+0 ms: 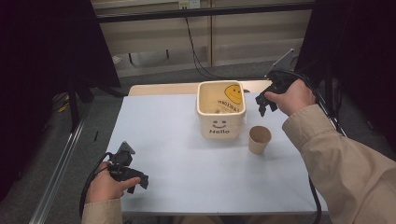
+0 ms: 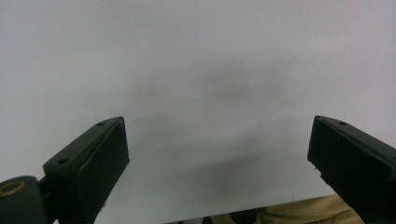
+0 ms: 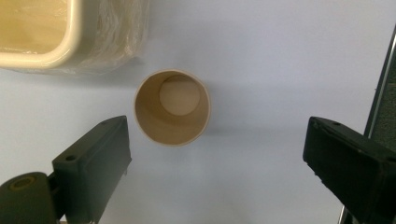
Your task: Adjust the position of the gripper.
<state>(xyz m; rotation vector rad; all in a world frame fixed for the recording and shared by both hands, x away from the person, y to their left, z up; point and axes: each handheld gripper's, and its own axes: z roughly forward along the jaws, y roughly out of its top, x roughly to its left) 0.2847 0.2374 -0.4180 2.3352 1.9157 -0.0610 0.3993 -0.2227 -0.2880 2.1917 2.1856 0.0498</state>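
Note:
A brown paper cup [image 1: 259, 139] stands upright and empty on the white table sheet [image 1: 187, 163], just right of a cream square bin [image 1: 221, 112] with a smiley and "Hello" on it. My right gripper [image 1: 264, 105] hovers above and behind the cup, beside the bin's right rim, jaws open. Seen from the right gripper view, the cup [image 3: 172, 107] lies below, its mouth open, with the bin's corner [image 3: 70, 42] at the upper left. My left gripper [image 1: 137, 182] rests low near the front left of the sheet, open with nothing between its fingers [image 2: 93, 163].
The wooden table edge [image 1: 163, 88] shows behind the sheet. A metal rail [image 1: 60, 163] runs along the left side. Black curtains flank both sides, and cables hang at the back wall. A beige sleeve [image 1: 341, 163] reaches in from the lower right.

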